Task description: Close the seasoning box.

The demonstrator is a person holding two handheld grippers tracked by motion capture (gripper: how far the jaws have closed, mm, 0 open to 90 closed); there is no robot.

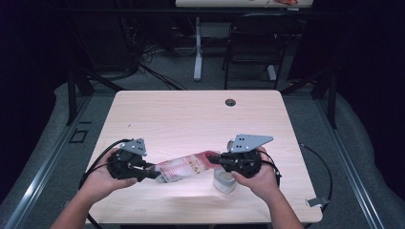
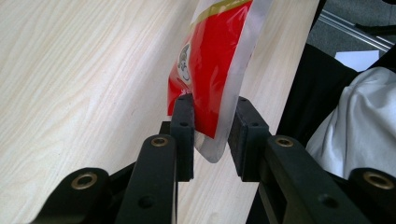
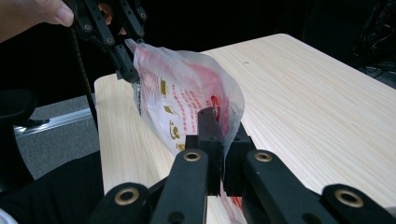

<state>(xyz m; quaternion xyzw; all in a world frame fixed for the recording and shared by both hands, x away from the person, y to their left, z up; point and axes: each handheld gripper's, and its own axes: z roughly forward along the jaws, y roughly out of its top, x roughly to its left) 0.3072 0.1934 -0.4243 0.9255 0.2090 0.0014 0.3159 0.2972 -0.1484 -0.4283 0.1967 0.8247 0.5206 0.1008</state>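
Observation:
A red and white printed plastic bag (image 1: 184, 167) stretches between my two grippers above the near part of the wooden table (image 1: 191, 114). My right gripper (image 1: 212, 159) is shut on its red end; in the right gripper view the jaws (image 3: 224, 121) pinch the film tightly. My left gripper (image 1: 155, 174) is at the bag's other end. In the left gripper view the bag's corner (image 2: 210, 70) hangs between the jaws (image 2: 212, 109): it lies against the left pad (image 2: 184, 121), with a slight gap to the right pad (image 2: 245, 130), so this gripper is open.
A small clear container (image 1: 223, 182) stands on the table just below my right gripper. A cable hole (image 1: 230, 102) sits near the table's far edge. Behind the table are a black chair (image 1: 253, 43) and a desk leg (image 1: 197, 52). The person's white sleeve (image 2: 359, 126) is near the table's front edge.

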